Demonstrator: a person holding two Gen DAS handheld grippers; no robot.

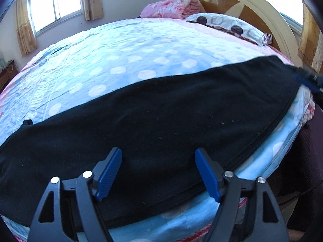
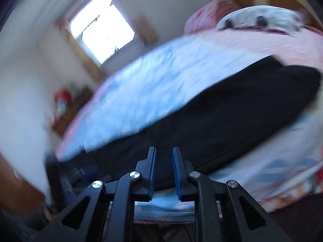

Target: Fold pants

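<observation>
Blue-padded jaws of the left gripper (image 1: 158, 157) stand wide apart over the black pants (image 1: 161, 117), nothing between them. Those pants lie flat along the near edge of the bed (image 1: 121, 56), long axis running left to right across the view, their near hem close to the mattress side. Behind them the polka-dot blue sheet is open and bare up to the pillow (image 1: 228, 25) and folded pink blanket (image 1: 169, 8) by the headboard (image 1: 262, 10). Only the blurred right wrist view shows the right gripper (image 2: 164, 155): jaws narrowly parted, empty, above the pants (image 2: 222, 125).
</observation>
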